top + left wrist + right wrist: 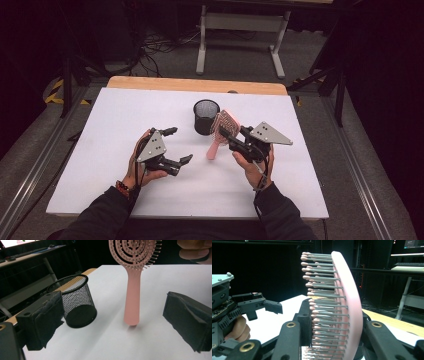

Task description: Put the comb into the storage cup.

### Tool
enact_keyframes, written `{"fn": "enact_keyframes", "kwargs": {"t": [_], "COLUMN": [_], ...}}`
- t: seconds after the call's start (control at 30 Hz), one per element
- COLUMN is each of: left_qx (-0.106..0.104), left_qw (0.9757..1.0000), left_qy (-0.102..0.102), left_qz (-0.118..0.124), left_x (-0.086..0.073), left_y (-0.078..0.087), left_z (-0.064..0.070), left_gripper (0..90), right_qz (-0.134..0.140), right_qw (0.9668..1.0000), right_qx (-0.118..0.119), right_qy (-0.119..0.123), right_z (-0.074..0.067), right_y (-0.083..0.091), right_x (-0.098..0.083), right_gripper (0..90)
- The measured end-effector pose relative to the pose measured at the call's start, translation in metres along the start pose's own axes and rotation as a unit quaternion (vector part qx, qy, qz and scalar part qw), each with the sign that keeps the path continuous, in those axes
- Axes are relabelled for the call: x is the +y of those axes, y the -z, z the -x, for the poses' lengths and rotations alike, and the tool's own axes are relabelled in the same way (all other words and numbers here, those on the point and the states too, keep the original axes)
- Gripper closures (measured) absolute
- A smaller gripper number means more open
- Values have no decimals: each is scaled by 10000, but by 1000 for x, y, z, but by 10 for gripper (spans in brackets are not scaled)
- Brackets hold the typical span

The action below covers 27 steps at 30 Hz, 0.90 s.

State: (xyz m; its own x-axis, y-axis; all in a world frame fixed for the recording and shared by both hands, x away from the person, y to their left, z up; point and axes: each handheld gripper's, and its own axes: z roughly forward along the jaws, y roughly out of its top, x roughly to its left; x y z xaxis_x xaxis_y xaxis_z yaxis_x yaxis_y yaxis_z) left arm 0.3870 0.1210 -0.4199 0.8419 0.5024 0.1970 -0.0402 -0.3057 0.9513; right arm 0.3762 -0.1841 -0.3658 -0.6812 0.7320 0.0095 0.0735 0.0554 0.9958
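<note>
A pink hairbrush stands upright with its handle down, the tip at or just above the white tabletop. My right gripper is shut on the brush's bristled head, one jaw on the bristle side and one on the back. A black mesh cup stands upright just behind and left of the brush. In the left gripper view the cup is left of the pink handle. My left gripper is open, empty, and faces the brush from the left.
A wooden strip runs along the table's far edge. Beyond it are floor cables and a white desk frame. Metal rails flank the table. Bare white surface lies on the left and right of the hands.
</note>
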Motion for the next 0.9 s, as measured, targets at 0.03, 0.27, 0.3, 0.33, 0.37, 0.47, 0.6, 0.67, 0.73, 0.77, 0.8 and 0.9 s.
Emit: {"fn": "enact_keyframes", "kwargs": {"t": [0.03, 0.27, 0.3, 0.33, 0.37, 0.47, 0.6, 0.67, 0.73, 0.77, 0.8, 0.9], "left_qx": [17, -18, -13, -18, -16, 15, 60, 90, 108, 116, 117, 195], "left_qw": [10000, 9999, 9999, 9999, 9999, 9999, 9998, 9998, 9997, 9997, 9996, 9995], "left_qy": [12, -62, -50, -53, -63, -75, -102, -94, -105, -113, -112, -119], "left_qz": [-7, -95, -95, -104, -119, -150, -142, -143, -170, -201, -217, -239], "left_x": [-1, -4, -5, -5, -6, -9, -12, -13, -15, -17, -18, -21], "left_y": [1, 12, 13, 14, 16, 21, 30, 33, 37, 39, 40, 45], "left_z": [-1, -6, -7, -7, -8, -10, -13, -14, -15, -15, -15, -15], "left_gripper": [46, 48, 49, 49, 49, 49, 48, 49, 49, 49, 49, 49], "right_qz": [0, 33, 38, 44, 50, 61, 76, 85, 90, 106, 126, 161], "right_qw": [10000, 10000, 10000, 10000, 9999, 9999, 9999, 9999, 9998, 9998, 9998, 9997], "right_qx": [-3, -51, -65, -82, -88, -109, -120, -132, -150, -155, -152, -181], "right_qy": [8, 17, 23, 16, 20, 49, 52, 57, 54, 47, 42, 62], "right_z": [0, 2, 2, 3, 3, 4, 5, 6, 6, 7, 7, 9], "right_y": [0, 3, 4, 4, 4, 5, 6, 7, 8, 9, 10, 12], "right_x": [0, 2, 2, 2, 3, 3, 4, 5, 6, 6, 7, 9], "right_gripper": [630, 630, 630, 630, 630, 630, 630, 630, 630, 630, 630, 630]}}
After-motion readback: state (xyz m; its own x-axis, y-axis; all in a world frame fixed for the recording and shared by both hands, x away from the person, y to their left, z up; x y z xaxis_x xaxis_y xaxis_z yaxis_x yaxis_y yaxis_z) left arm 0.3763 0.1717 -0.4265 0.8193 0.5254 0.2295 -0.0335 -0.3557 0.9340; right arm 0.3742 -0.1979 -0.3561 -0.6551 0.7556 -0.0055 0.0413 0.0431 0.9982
